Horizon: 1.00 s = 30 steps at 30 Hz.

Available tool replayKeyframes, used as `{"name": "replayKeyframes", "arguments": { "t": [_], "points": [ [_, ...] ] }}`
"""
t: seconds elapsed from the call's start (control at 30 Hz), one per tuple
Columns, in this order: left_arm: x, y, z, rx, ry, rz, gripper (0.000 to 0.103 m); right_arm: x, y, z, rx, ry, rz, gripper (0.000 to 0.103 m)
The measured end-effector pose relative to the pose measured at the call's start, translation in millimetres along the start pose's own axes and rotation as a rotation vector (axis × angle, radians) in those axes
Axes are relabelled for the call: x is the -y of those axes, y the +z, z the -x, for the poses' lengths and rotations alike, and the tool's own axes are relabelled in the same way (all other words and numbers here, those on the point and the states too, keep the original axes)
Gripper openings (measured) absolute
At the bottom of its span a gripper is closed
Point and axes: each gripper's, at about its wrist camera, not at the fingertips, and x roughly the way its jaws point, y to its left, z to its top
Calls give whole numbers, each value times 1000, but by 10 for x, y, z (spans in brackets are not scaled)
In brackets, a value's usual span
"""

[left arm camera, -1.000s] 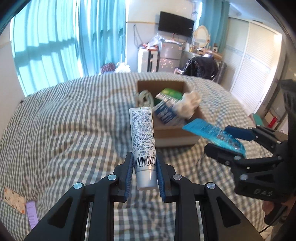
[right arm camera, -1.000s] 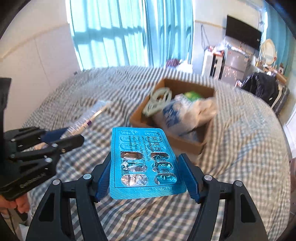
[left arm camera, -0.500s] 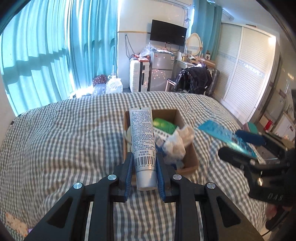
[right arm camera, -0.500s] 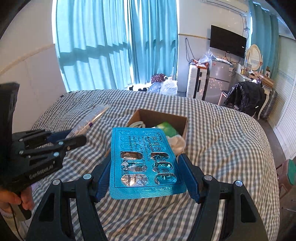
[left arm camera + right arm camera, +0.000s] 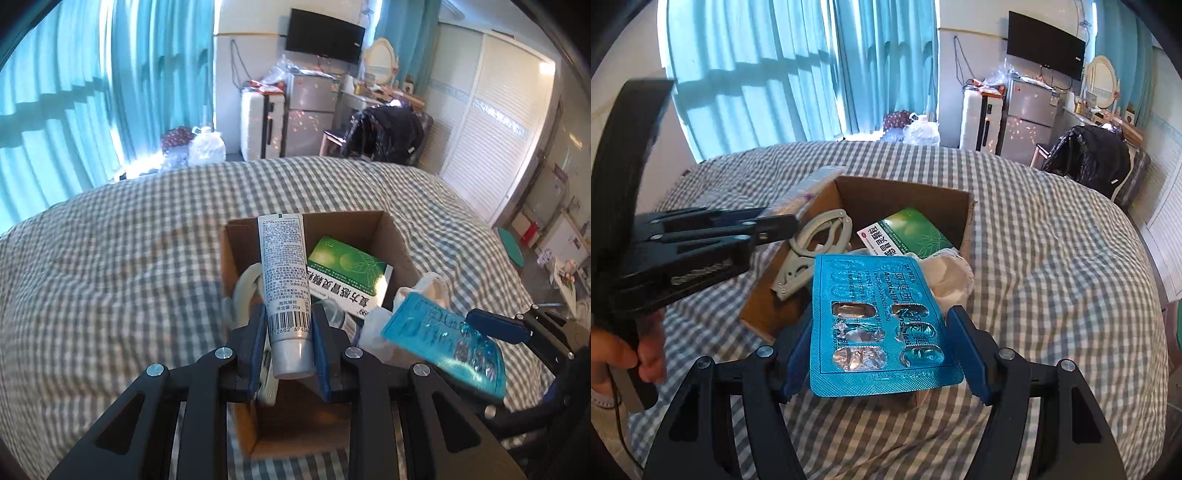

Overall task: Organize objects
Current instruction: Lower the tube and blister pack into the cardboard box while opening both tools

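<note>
Both grippers have moved over the cardboard box (image 5: 397, 236): left gripper (image 5: 289, 334) pinching a tube (image 5: 284, 273), right gripper (image 5: 886, 352) pinching a blister pack (image 5: 875, 314), likely ready for dropping.

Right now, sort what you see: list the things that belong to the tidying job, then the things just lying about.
Part of the job:
left gripper holding the white tube
right gripper holding the blue blister pack
cardboard box with the green medicine box

Just lying about:
checked bedspread
TV
suitcase
</note>
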Motion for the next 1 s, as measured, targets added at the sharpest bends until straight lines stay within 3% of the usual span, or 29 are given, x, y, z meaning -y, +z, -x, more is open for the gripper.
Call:
{"name": "replayKeyframes", "arguments": {
  "t": [0.17, 0.37, 0.47, 0.5, 0.53, 0.6, 0.77, 1.0],
  "points": [
    [8, 70, -363, -36, 11, -9, 24, -50, 52, -191, -5, -16, 28, 69],
    [0, 65, -442, -26, 24, -24, 24, -73, -4, -220, -6, 28, 48, 70],
    [-36, 90, -428, -26, 35, -20, 29, -74, -16, -204, -6, 34, 43, 83],
    [-50, 93, -398, -25, 33, -14, 35, -62, -16, -187, -3, 36, 36, 83],
    [-72, 84, -353, -22, 32, -9, 49, -52, -16, -158, 3, 39, 27, 84],
    [-81, 74, -239, 0, 44, -6, 58, -27, -12, -88, 14, 50, 12, 84],
    [-60, 77, 80, 23, 56, -16, 59, -19, -25, 238, 44, 28, -9, 84],
    [64, 51, 789, 87, 61, -9, 77, -116, 12, 900, 112, -28, 2, 84]
  ]
}}
